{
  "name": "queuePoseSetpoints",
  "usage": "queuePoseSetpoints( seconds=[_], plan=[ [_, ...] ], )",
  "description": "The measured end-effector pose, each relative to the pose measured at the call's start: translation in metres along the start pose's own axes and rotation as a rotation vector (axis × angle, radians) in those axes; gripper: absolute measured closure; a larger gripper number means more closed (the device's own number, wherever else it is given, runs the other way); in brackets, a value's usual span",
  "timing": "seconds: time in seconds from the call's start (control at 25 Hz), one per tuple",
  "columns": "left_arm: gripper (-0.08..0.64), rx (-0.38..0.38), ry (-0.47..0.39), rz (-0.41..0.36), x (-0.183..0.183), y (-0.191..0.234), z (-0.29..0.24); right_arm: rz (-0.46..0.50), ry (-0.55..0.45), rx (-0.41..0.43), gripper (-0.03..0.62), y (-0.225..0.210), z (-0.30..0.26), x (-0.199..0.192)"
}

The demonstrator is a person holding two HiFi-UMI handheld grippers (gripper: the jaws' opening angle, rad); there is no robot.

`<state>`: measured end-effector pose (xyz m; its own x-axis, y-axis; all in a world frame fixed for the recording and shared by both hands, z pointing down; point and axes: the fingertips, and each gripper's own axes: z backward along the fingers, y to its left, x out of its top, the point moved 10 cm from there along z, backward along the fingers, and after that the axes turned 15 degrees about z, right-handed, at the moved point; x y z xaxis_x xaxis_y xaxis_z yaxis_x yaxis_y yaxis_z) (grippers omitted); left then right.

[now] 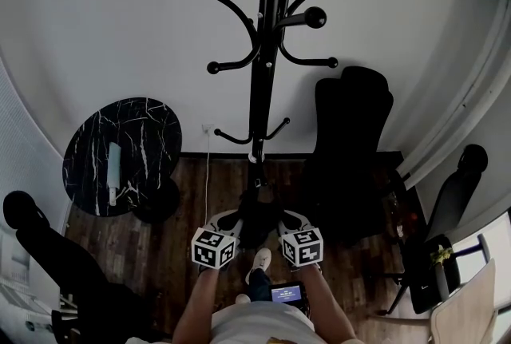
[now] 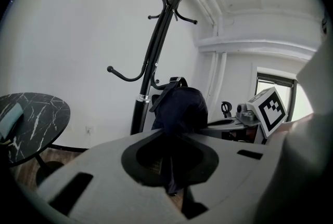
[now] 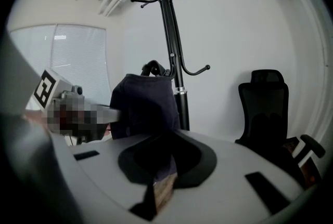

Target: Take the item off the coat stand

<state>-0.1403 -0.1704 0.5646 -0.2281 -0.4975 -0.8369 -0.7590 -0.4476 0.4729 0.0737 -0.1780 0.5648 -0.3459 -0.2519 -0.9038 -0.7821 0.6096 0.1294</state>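
Observation:
The black coat stand (image 1: 259,79) rises in front of me, and every hook in sight is bare. A dark navy cloth item with a strap (image 1: 257,216) hangs low in front of its pole, off the hooks, between both grippers. My left gripper (image 1: 236,221) is shut on its left side and my right gripper (image 1: 279,221) on its right side. In the left gripper view the item (image 2: 179,108) bulges up out of the shut left gripper (image 2: 173,166), with the stand (image 2: 153,62) behind. In the right gripper view the right gripper (image 3: 156,166) pinches the same cloth (image 3: 145,106).
A round black marble side table (image 1: 152,127) with a pale object (image 1: 114,163) on it stands at the left. A black office chair (image 1: 351,143) is just right of the stand, and another chair (image 1: 451,199) is farther right. The floor (image 1: 359,270) is dark wood.

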Motion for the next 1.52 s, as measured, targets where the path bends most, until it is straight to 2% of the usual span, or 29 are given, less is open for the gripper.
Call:
queuePoseSetpoints(
  seconds=[0.4, 0.92, 1.08, 1.52],
  plan=[
    [0.531, -0.023, -0.017, 0.001, -0.005, -0.019, 0.023, 0.002, -0.015, -0.007, 0.563, 0.011, 0.024, 0.003],
    [0.531, 0.019, -0.027, 0.026, -0.018, -0.021, 0.042, 0.005, -0.016, 0.003, 0.563, 0.027, 0.031, 0.0],
    [0.531, 0.024, -0.043, 0.023, -0.018, -0.032, 0.045, 0.032, -0.038, -0.032, 0.563, 0.025, 0.038, 0.005],
    [0.531, 0.056, -0.079, 0.025, -0.031, -0.079, 0.062, 0.045, -0.078, -0.024, 0.563, 0.024, 0.085, 0.002]
  ],
)
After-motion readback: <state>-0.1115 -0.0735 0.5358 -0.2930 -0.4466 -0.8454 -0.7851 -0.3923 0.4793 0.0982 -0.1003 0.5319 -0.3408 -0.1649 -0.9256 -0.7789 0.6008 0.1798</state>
